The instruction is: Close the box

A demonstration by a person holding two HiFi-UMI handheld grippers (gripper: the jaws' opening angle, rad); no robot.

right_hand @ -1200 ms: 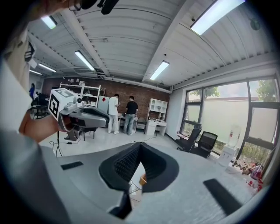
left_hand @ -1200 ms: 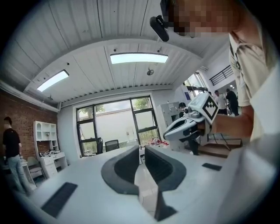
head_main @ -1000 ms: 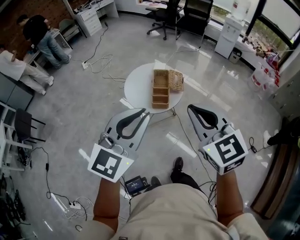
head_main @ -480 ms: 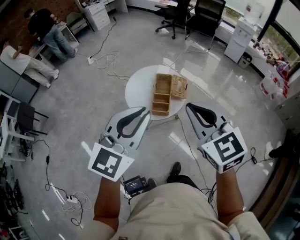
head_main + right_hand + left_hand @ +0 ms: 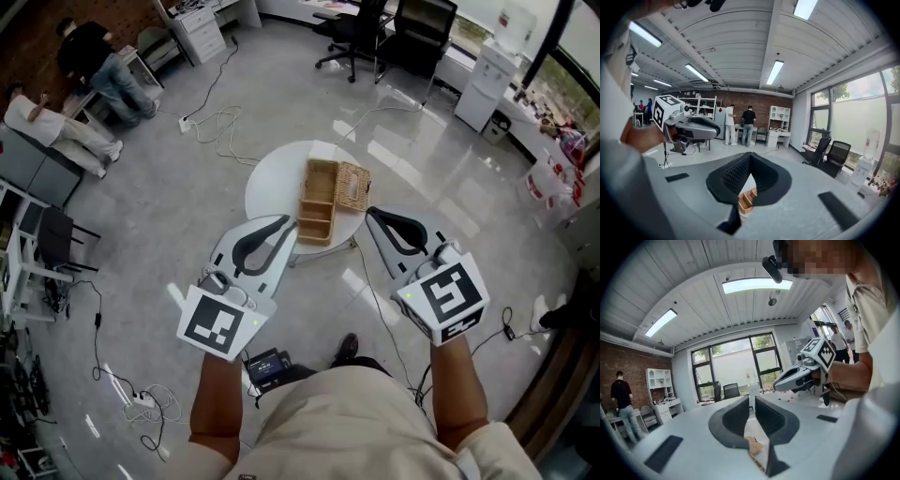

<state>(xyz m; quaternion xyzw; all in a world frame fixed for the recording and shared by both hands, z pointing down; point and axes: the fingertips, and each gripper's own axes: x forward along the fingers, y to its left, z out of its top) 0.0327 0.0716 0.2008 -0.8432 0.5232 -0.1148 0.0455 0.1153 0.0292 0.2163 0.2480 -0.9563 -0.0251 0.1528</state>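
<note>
An open wicker box with compartments lies on a small round white table, its woven lid folded out flat to the right. Both grippers hang above the floor on the near side of the table, touching nothing. The left gripper is shut and empty, just short of the box's near left corner. The right gripper is shut and empty, near the lid's near right corner. Part of the box shows under the left gripper. Below the right gripper the box shows too.
The table stands on a glossy grey floor with cables at the back left. Office chairs and a water dispenser stand behind it. People sit at desks far left. A small device lies on the floor near the person's shoe.
The table and box have drawn nearer to both grippers in the head view, mostly in the first half second. Both grippers stay shut and hold their pose.
</note>
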